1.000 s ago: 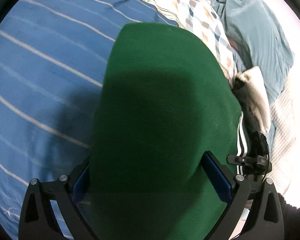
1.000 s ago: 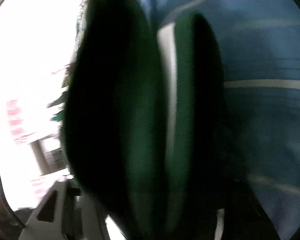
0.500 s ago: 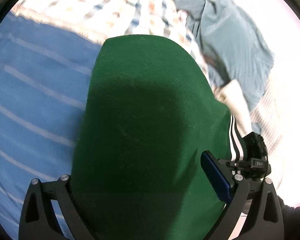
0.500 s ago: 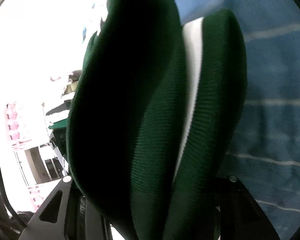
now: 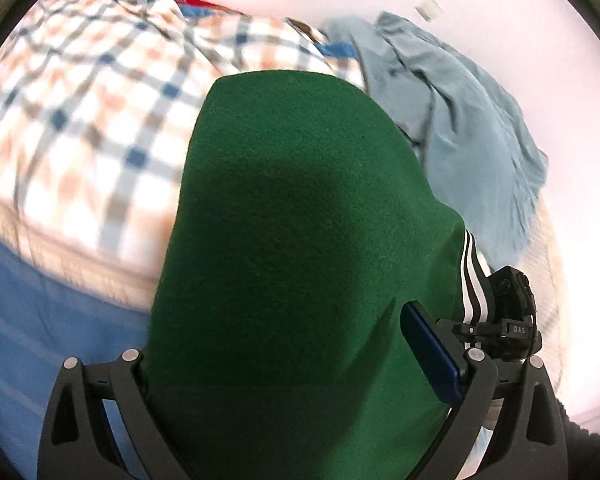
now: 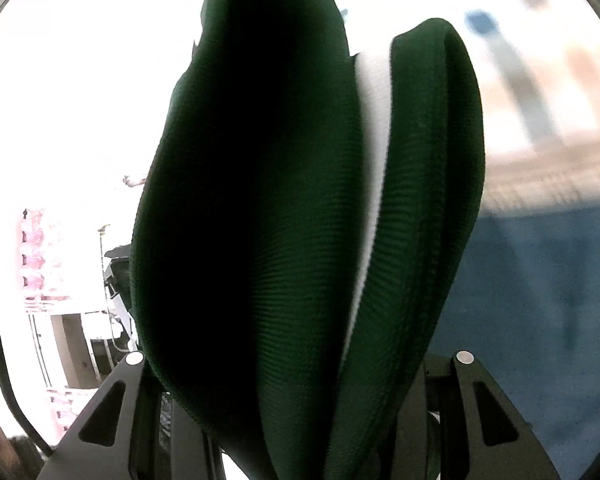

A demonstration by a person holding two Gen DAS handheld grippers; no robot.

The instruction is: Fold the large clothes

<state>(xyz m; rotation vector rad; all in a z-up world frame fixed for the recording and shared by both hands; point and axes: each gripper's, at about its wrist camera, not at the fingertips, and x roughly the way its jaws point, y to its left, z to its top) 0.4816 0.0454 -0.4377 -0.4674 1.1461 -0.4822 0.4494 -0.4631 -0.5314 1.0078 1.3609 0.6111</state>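
While both the left hand-held gripper (image 5: 300, 392) and right hand-held gripper (image 6: 300, 400) pinch the green garment (image 5: 300, 240), keep its edges level, lowering evenly onto the bed (image 5: 40, 320).

Only readable text: "DAS", small light letters on the black camera mount (image 5: 514, 330) of the other gripper, seen at right in the left wrist view just beyond the green garment's (image 5: 300, 260) striped edge. No printed brand name or label legible on the garment itself. Right wrist view: no legible text; background blown out and blurred.
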